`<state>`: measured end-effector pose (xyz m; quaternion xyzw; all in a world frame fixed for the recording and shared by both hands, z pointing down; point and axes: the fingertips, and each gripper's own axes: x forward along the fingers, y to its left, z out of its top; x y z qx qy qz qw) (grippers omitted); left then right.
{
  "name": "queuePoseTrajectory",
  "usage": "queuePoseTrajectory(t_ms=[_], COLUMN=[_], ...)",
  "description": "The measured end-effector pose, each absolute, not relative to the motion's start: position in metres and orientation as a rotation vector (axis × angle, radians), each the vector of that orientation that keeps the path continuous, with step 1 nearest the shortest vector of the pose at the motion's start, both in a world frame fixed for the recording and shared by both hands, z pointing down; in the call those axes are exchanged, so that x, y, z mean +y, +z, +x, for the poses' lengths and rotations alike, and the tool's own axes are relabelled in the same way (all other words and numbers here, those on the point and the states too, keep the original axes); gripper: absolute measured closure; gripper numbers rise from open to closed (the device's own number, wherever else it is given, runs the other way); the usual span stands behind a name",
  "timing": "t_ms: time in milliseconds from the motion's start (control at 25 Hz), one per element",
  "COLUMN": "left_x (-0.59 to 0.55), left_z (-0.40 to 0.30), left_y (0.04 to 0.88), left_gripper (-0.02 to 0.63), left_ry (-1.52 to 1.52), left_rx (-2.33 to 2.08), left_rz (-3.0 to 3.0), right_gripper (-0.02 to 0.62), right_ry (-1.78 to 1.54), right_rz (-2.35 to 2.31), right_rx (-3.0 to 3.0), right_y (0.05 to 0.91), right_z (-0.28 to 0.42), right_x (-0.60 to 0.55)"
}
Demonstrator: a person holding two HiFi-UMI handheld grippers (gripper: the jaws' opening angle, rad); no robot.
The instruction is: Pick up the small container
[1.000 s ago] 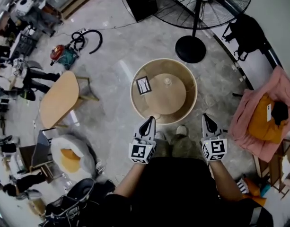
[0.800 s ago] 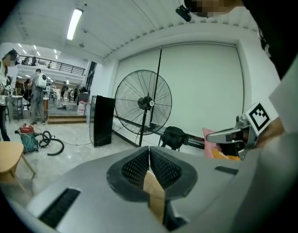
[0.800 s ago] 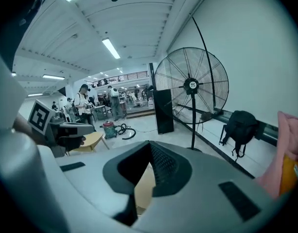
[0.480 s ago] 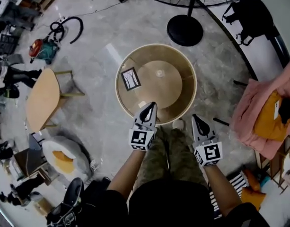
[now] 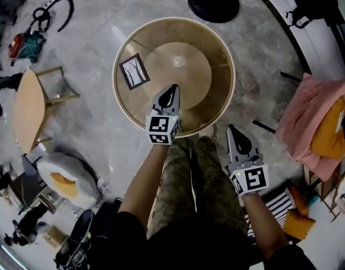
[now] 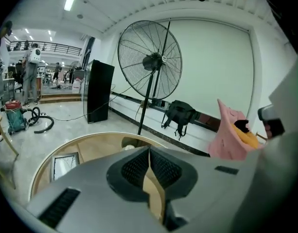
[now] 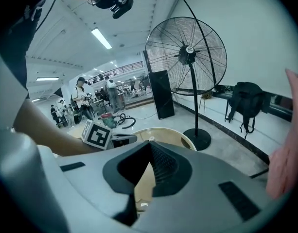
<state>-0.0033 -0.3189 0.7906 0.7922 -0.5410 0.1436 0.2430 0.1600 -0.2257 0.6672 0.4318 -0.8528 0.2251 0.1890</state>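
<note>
The small container (image 5: 178, 61) is a little pale pot at the middle of the round wooden table (image 5: 214, 97). My left gripper (image 5: 171, 88) hangs over the table's near half, a short way before the container, jaws shut and empty. In the left gripper view the container (image 6: 130, 148) peeks just over the shut jaws (image 6: 149, 150). My right gripper (image 5: 233, 129) stays off the table's near right rim, beside the person's legs, also shut with nothing in it. The right gripper view shows the container (image 7: 151, 139) beyond its tips (image 7: 149, 145) and the left gripper's marker cube (image 7: 96, 135).
A framed picture (image 5: 134, 71) lies on the table's left side. A standing fan's base (image 5: 213, 1) is behind the table. Pink cloth on a seat (image 5: 316, 125) is at the right, a wooden chair (image 5: 28, 108) at the left, and a black cabinet (image 6: 97, 91) further back.
The person has stepped up to the table, which now looks larger and nearer. The left gripper has gone forward over the table's near half; the right one stays back by the legs.
</note>
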Motion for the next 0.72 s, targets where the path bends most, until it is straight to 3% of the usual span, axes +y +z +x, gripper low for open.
queuePoseTrajectory(t_ms=[280, 320, 560, 720], left_x=[-0.354, -0.359, -0.385, -0.401], left_z=[0.0, -0.001, 0.007, 0.007], left_y=[0.846, 0.851, 0.883, 0.901], left_gripper=[0.58, 0.561, 0.288, 0.247], left_ry=[0.432, 0.424, 0.492, 0.573], left_rx=[-1.459, -1.457, -1.408, -1.421], left_rz=[2.154, 2.145, 2.127, 2.13], right_gripper=[0.574, 0.574, 0.574, 0.574], right_ry=[0.683, 0.694, 0.716, 0.7], right_rz=[1.216, 1.213, 1.212, 1.227], right_rx=[-2.349, -2.349, -2.329, -2.325], right_y=[0.715, 0.717, 0.726, 0.725], right_z=[0.173, 0.174, 0.183, 0.188], right_x=[-0.229, -0.229, -0.237, -0.25])
